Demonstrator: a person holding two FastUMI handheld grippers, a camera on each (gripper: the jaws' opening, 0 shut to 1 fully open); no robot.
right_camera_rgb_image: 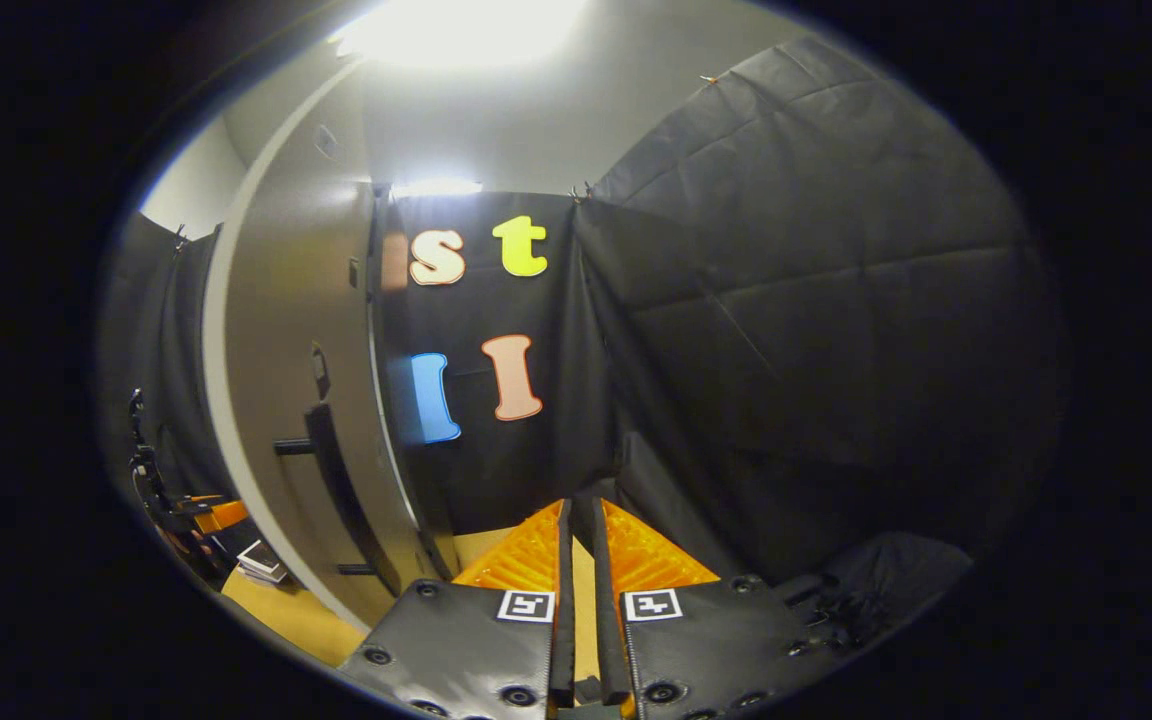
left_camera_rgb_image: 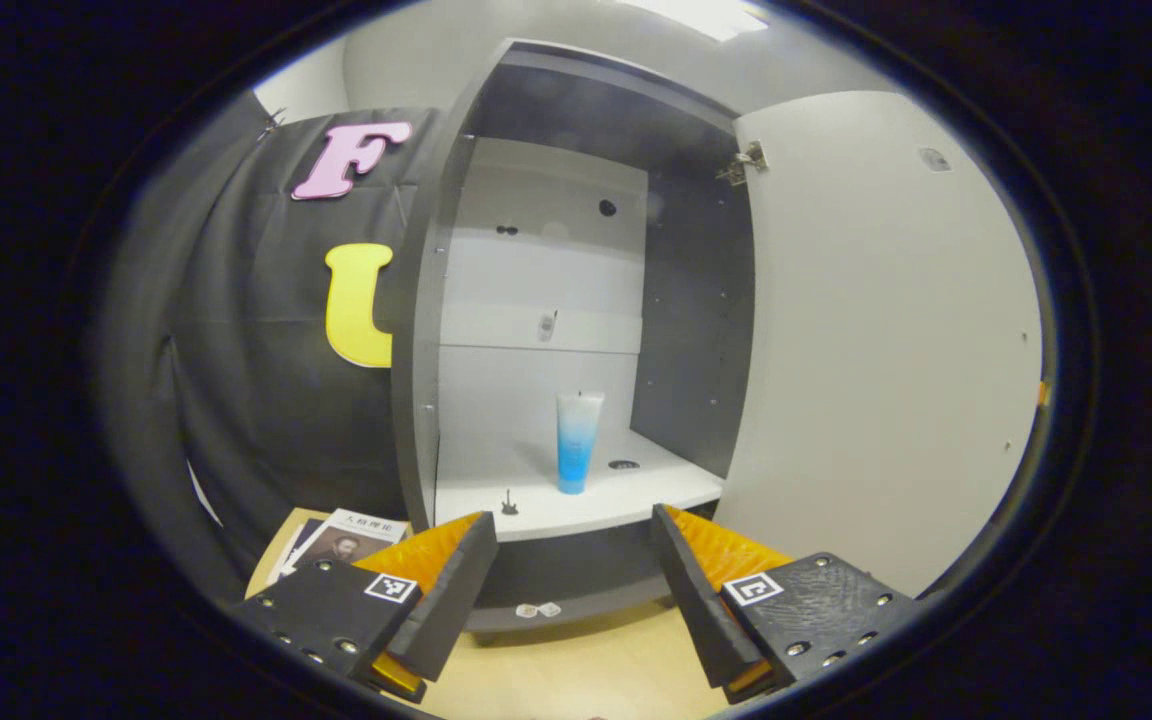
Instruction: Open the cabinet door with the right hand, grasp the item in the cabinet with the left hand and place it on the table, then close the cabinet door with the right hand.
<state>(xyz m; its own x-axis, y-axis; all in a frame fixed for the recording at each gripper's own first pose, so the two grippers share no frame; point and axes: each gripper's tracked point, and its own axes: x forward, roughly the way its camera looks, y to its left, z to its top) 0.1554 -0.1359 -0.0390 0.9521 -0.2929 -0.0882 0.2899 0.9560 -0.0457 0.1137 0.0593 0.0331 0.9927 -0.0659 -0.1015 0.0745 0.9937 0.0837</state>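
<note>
In the left gripper view the cabinet stands open, its door swung out to the right. A blue and white tube stands upright on the white lower shelf. My left gripper is open, low in front of the shelf and short of the tube, with nothing between its fingers. In the right gripper view my right gripper is shut on nothing, to the right of the open door and its dark bar handle. The left gripper shows small at far left.
A wooden table lies under the cabinet. Booklets rest on it at the left, beside the cabinet. Black cloth walls close in the left side and the space to the right of the door. A small dark object sits near the shelf's front edge.
</note>
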